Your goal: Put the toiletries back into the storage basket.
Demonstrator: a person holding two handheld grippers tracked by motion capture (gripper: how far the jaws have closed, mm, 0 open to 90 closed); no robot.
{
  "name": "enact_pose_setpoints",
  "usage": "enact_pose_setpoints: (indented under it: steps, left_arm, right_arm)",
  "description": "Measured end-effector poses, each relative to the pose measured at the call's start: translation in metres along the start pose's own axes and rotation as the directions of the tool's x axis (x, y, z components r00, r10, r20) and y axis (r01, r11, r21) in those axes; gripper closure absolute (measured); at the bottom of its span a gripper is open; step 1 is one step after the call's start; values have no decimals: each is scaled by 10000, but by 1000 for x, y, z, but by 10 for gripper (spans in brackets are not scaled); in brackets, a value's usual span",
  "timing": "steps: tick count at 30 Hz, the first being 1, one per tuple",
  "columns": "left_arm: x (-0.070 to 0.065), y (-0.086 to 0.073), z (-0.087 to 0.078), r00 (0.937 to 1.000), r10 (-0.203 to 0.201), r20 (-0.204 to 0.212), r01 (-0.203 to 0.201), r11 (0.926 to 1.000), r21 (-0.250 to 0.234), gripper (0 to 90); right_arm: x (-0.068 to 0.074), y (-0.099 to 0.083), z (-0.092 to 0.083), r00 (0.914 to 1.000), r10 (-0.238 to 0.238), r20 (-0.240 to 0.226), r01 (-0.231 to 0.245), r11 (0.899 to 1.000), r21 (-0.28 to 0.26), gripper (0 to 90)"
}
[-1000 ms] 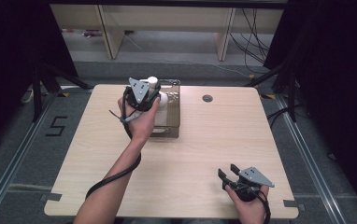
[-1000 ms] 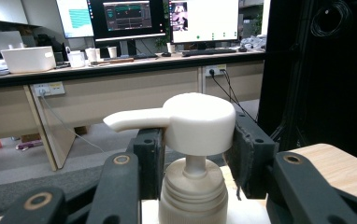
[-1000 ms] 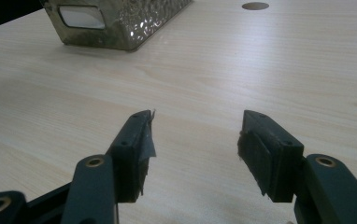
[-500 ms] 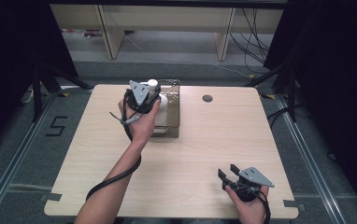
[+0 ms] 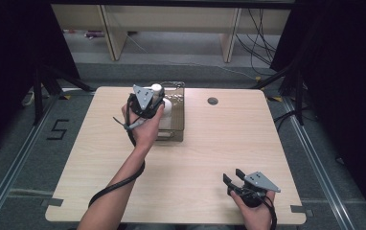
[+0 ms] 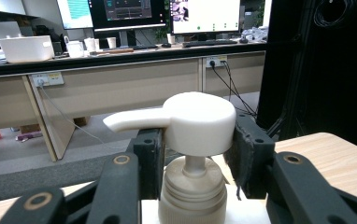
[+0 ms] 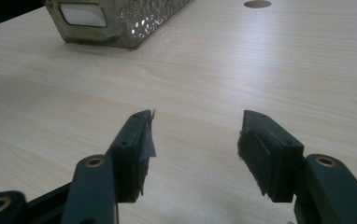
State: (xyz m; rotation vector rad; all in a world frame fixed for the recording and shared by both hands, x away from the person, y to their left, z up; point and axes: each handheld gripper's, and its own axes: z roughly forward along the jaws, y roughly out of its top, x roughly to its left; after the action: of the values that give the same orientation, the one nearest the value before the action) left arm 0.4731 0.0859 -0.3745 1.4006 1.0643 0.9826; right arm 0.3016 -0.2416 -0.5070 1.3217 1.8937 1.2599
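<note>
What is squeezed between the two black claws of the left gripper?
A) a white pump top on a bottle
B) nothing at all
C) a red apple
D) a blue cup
A: in the left gripper view the left gripper has its black pads pressed on both sides of the white plastic pump head of a bottle.

Light wood desk, round cable hole near its far edge. Grey carpet floor around the desk, marked "5" to its left. Black curtains flank it. Beyond the desk: beige bench carrying monitors, mugs, a white bin; cables trailing below.
</note>
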Motion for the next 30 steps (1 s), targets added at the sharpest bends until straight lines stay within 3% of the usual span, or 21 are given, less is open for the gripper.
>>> enact_pose_setpoints:
  steps: [30]
  left_arm:
    - [8, -5, -6, 9999, 18, -122, -20, 9999, -119, 587]
  right_arm:
    - [1, -1, 2, 10000, 32, -87, -34, 9999, -148, 447]
